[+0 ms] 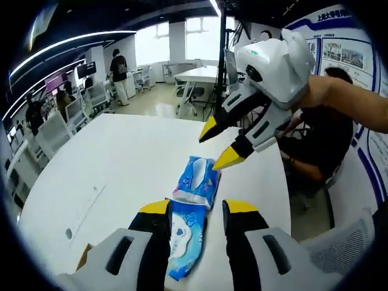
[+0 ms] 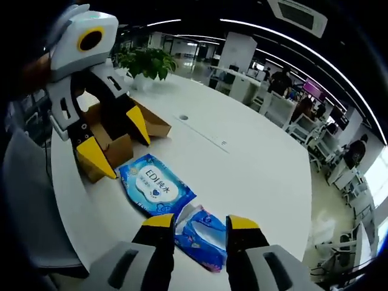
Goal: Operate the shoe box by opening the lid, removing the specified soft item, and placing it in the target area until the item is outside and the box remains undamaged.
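Observation:
Two blue soft wipe packs lie on the white table (image 1: 109,163). The flat pack (image 1: 185,239) rests on the table under the gap of my left gripper (image 1: 199,209), which is open. The crumpled pack (image 1: 197,180) lies just beyond it, below my open right gripper (image 1: 219,144), which hangs above it holding nothing. In the right gripper view, the crumpled pack (image 2: 203,237) sits below my right gripper (image 2: 200,222), and the flat pack (image 2: 154,185) lies ahead. Behind it stands the open cardboard shoe box (image 2: 118,150), with my left gripper (image 2: 118,142) open above it.
A potted plant (image 2: 145,60) stands at the table's far end. A person (image 1: 330,139) sits beside the table edge, and an arm (image 1: 354,106) holds the right gripper. A corner of the box (image 1: 83,259) shows by my left jaw. Chairs and desks fill the room behind.

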The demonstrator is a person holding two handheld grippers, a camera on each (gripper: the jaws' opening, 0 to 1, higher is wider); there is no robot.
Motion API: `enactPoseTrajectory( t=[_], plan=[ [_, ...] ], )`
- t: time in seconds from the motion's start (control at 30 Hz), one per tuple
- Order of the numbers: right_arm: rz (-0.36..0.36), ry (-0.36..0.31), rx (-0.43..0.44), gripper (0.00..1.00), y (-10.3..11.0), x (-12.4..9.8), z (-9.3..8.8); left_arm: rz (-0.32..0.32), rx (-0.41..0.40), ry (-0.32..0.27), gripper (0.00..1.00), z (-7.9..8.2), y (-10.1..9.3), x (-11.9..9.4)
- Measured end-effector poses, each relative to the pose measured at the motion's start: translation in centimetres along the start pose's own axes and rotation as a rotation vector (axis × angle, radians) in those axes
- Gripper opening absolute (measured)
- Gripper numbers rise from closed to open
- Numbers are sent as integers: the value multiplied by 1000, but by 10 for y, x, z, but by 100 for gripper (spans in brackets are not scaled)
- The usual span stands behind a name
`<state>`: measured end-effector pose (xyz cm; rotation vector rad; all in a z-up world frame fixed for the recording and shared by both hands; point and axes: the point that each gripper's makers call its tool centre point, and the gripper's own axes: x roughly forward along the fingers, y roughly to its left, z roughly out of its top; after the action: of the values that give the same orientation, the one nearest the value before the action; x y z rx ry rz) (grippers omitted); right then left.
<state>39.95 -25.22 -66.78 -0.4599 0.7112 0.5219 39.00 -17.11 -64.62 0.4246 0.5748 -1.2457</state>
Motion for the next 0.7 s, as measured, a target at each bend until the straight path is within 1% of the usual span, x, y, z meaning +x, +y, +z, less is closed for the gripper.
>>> enactPoseTrajectory(
  t=[0.13,0.17,0.2,0.27,0.33,0.47,0.5,0.57,0.6,0.63,0.67,0.7],
  plan=[
    [39,-22,-19,37,17,-3,17,14,-10,-23,41,-3,3,-22],
    [37,-29,-33,37,18,-3,20,24,-19,-30,41,-5,4,-30],
    [25,-43,-57,37,20,-4,26,27,-21,-33,42,-5,5,-33],
    [31,-44,-55,39,24,-5,29,39,-36,-44,42,-8,6,-45],
    [50,-57,-59,42,32,-6,36,58,-45,-55,44,-10,10,-57],
    [72,-66,-79,44,43,-6,44,73,-54,-68,48,-16,14,-73],
    [90,-68,-94,45,49,-5,48,81,-64,-76,50,-20,15,-81],
    [122,-71,-115,46,59,-5,53,83,-89,-87,54,-25,15,-91],
    [138,-77,-124,47,63,-4,55,88,-89,-97,56,-27,16,-95],
    [161,-84,-136,47,69,-3,58,101,-86,-114,56,-29,17,-102],
    [168,-85,-140,48,71,-3,59,104,-87,-115,57,-30,18,-104],
    [195,-87,-152,49,79,-2,61,118,-89,-120,57,-34,19,-110]
  ],
)
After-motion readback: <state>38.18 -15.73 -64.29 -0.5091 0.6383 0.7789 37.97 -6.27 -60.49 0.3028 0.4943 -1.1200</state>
